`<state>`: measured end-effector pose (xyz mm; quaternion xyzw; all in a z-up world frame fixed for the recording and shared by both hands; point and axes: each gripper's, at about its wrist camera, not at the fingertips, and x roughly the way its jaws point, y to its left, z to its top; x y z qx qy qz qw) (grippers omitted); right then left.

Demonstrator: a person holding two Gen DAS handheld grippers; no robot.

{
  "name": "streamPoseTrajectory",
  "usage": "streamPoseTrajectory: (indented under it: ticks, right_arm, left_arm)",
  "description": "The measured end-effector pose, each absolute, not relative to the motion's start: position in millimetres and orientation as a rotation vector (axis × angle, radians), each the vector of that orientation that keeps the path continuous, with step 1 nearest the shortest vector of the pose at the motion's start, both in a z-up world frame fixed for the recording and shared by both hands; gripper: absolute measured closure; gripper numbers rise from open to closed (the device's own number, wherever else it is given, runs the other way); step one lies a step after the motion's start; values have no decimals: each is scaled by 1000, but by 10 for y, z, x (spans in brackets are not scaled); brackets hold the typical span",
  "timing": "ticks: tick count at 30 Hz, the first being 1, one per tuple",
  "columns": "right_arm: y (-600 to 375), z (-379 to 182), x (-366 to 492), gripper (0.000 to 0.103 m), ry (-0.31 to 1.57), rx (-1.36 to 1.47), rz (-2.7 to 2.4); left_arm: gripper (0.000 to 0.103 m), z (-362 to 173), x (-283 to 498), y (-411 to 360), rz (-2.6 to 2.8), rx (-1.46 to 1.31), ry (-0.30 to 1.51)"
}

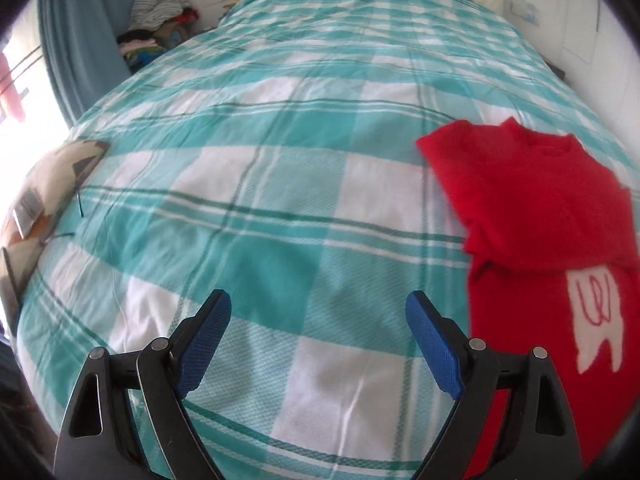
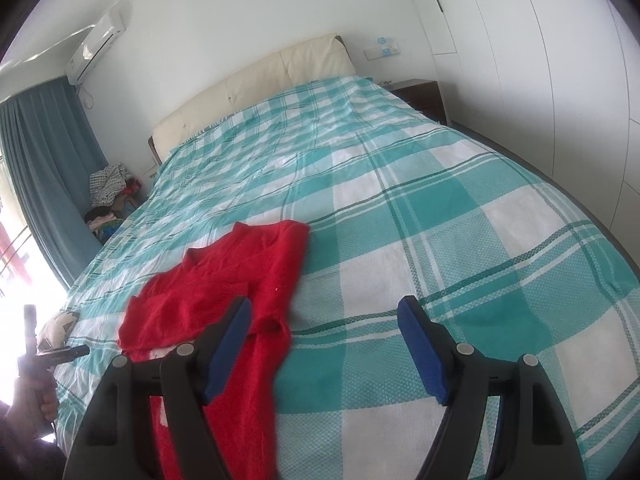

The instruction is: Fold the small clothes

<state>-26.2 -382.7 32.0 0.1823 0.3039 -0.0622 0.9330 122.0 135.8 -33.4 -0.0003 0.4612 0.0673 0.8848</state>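
While both tongs hang over it, the bed with its teal-and-white checked cover [image 1: 280, 184] [image 2: 420, 220] fills pretty much everything ahead of them, with a cream padded headboard [image 2: 260, 80] at the far end. Blue curtains [image 2: 44, 168] hang way off to the left, and there's a messy pile of clothes [image 1: 160, 20] far ahead and left of the left tongs, beside the bed.

Next biggest is the red sweater [image 1: 540, 216] [image 2: 224, 292], lying on the cover partly folded, with a white patch with red squiggles on it. It sits just right of the left gripper [image 1: 318, 340], and ahead and left of the right gripper [image 2: 324, 340], whose left finger overlaps it in the right wrist view.

Both tongs are spread wide with nothing between the blue pads [image 1: 208, 340] [image 2: 420, 352], just bedcover. A patterned cushion [image 1: 52, 184] sits off to the left of the left tongs at the bed's edge.
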Motion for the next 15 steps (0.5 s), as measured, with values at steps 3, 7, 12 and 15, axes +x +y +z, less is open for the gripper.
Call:
streamPoseTrajectory:
  ticks: [3, 7, 12, 15]
  right_arm:
    - [-3862, 212, -222, 28, 650, 349, -182]
    - [-3918, 24, -143, 28, 699, 319, -253]
    - [-3933, -283, -103, 28, 709, 262, -330]
    - [-3973, -534, -116, 28, 728, 274, -338]
  left_arm:
    - [14, -493, 1151, 1651, 211, -120, 958]
    - [10, -395, 1145, 1705, 237, -96, 830]
    - [9, -643, 1257, 1784, 248, -98, 861]
    - [7, -849, 1315, 1830, 252, -111, 938]
